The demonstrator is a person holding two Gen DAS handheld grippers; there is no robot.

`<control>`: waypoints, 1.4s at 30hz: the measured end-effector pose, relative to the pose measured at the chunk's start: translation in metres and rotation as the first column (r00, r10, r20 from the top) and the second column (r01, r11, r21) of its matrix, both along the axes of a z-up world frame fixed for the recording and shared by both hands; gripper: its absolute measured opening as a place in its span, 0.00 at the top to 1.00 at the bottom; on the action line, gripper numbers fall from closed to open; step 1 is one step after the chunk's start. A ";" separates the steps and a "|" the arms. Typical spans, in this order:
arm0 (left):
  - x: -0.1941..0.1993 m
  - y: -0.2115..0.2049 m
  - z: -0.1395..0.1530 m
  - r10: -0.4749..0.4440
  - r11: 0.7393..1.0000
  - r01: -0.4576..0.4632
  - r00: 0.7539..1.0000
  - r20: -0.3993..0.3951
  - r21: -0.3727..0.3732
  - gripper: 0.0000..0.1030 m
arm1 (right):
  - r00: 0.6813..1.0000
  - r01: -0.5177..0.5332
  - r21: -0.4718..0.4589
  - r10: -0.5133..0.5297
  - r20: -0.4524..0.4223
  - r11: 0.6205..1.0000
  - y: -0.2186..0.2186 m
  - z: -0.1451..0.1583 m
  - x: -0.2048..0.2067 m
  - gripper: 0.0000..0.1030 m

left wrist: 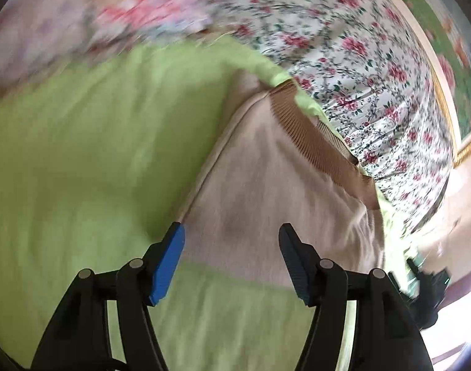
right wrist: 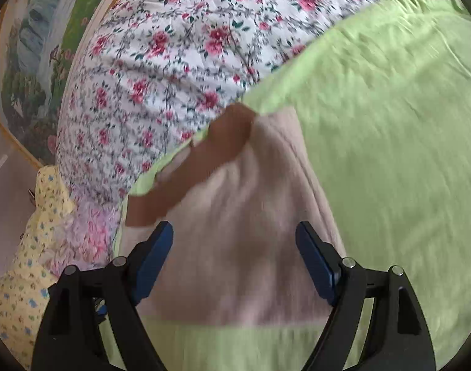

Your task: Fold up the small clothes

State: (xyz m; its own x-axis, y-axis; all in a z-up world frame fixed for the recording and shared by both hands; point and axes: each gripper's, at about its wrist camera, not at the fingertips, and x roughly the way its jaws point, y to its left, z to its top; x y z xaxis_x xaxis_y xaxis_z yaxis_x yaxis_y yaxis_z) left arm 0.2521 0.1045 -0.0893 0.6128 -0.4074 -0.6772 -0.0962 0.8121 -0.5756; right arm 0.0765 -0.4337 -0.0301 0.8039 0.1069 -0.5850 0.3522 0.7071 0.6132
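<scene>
Pink garment [left wrist: 266, 191], a small knit piece with a brown ribbed band [left wrist: 312, 130] along one edge, lies flat on the light green sheet [left wrist: 81, 154] that covers the bed. In the left wrist view we see it spread from the centre toward 2 o'clock, the ribbed band at its far edge, just beside the rose-printed quilt [left wrist: 343, 46]. Our left gripper [left wrist: 232, 261] hangs over the near part of the garment, jaws apart, nothing between the blue pads; whether the tips touch the cloth we cannot tell. At 4 o'clock in that view, the black frame of our right gripper [left wrist: 426, 290] shows past the garment's side edge. In the right wrist view the garment [right wrist: 241, 232] fills the centre, with the brown band [right wrist: 204, 160] running toward 10 o'clock and the green sheet [right wrist: 389, 123] spreading toward 3 o'clock. Our right gripper [right wrist: 235, 262] is released as well, its jaws wide over the pink cloth and gripping nothing. At 8 o'clock lies a yellow printed fabric [right wrist: 34, 247], beside a pink flowered fabric [right wrist: 90, 238]. Motion blur softens both views.
</scene>
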 end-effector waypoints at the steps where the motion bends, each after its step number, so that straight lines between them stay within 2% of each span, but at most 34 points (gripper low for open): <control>1: -0.009 0.003 -0.003 0.014 1.000 -0.015 1.000 -0.015 -0.026 0.37 | 1.000 0.002 0.008 -0.002 -0.001 1.000 0.007 -0.002 -0.002 0.20; 3: -0.024 0.007 -0.016 0.033 0.996 -0.037 0.998 -0.044 -0.085 0.35 | 1.000 0.003 0.023 -0.003 -0.015 1.000 0.014 -0.007 -0.013 0.20; 5: -0.027 0.003 -0.027 0.055 0.992 -0.063 0.996 -0.074 -0.111 0.34 | 1.000 0.004 0.043 -0.003 -0.022 0.999 0.022 -0.012 -0.020 0.20; 8: -0.024 -0.003 -0.030 0.109 0.982 -0.116 0.993 -0.055 -0.150 0.29 | 0.999 -0.012 0.052 0.014 -0.034 0.999 0.035 -0.016 -0.027 0.20; 11: -0.012 -0.010 -0.033 0.140 0.964 -0.144 0.990 -0.035 -0.224 0.29 | 0.998 -0.043 0.030 0.044 -0.037 0.999 0.047 -0.016 -0.029 0.20; 14: 0.004 -0.018 -0.037 0.165 0.955 -0.164 0.986 -0.016 -0.247 0.31 | 0.996 -0.075 0.022 0.075 -0.040 0.997 0.055 -0.016 -0.027 0.20; 16: 0.018 -0.026 -0.035 0.160 0.961 -0.153 0.987 0.009 -0.230 0.32 | 0.995 -0.093 0.017 0.093 -0.040 0.996 0.058 -0.014 -0.024 0.20; 18: 0.034 -0.036 -0.032 0.135 0.972 -0.128 0.991 0.020 -0.196 0.45 | 0.994 -0.106 0.004 0.106 -0.035 0.994 0.059 -0.011 -0.022 0.20; 19: 0.041 -0.040 -0.032 0.109 0.978 -0.103 0.994 0.019 -0.182 0.66 | 0.993 -0.113 -0.002 0.113 -0.033 0.994 0.059 -0.010 -0.021 0.20; 20: 0.048 -0.044 -0.031 0.085 0.981 -0.081 0.996 0.015 -0.177 0.81 | 0.992 -0.120 -0.008 0.120 -0.032 0.993 0.058 -0.008 -0.020 0.20; 23: 0.053 -0.056 -0.019 0.061 0.994 -0.056 0.997 0.050 -0.097 0.84 | 0.990 -0.136 -0.019 0.135 -0.027 0.991 0.054 -0.003 -0.020 0.20; 26: 0.049 -0.077 0.009 0.017 1.000 -0.015 0.991 0.131 -0.019 0.85 | 0.990 -0.143 -0.022 0.143 -0.014 0.989 0.045 0.002 -0.022 0.21; 29: 0.043 -0.113 0.045 -0.064 0.997 0.052 0.972 0.225 0.055 0.86 | 0.991 -0.131 -0.027 0.131 -0.003 0.991 0.029 0.010 -0.027 0.22; 31: 0.039 -0.147 0.070 -0.154 0.986 0.127 0.944 0.292 0.110 0.86 | 0.994 -0.108 -0.020 0.108 0.017 0.994 0.015 0.016 -0.032 0.24; 33: 0.033 -0.191 0.090 -0.267 0.960 0.216 0.900 0.343 0.180 0.86 | 0.996 -0.076 -0.003 0.076 0.043 0.997 -0.003 0.023 -0.038 0.26; 36: 0.021 -0.262 0.098 -0.441 0.890 0.347 0.819 0.367 0.295 0.86 | 0.997 -0.034 -0.004 0.034 0.072 0.999 -0.030 0.035 -0.046 0.26; 38: 0.018 -0.306 0.085 -0.538 0.831 0.422 0.775 0.331 0.363 0.86 | 0.997 -0.013 0.010 0.012 0.082 1.000 -0.048 0.039 -0.046 0.27; 39: 0.018 -0.333 0.069 -0.592 0.788 0.464 0.750 0.294 0.404 0.87 | 0.996 -0.009 0.027 0.006 0.091 1.000 -0.055 0.039 -0.045 0.27; 42: 0.021 -0.377 0.024 -0.679 0.692 0.541 0.713 0.175 0.477 0.87 | 0.995 -0.021 0.076 0.014 0.095 0.997 -0.069 0.034 -0.031 0.27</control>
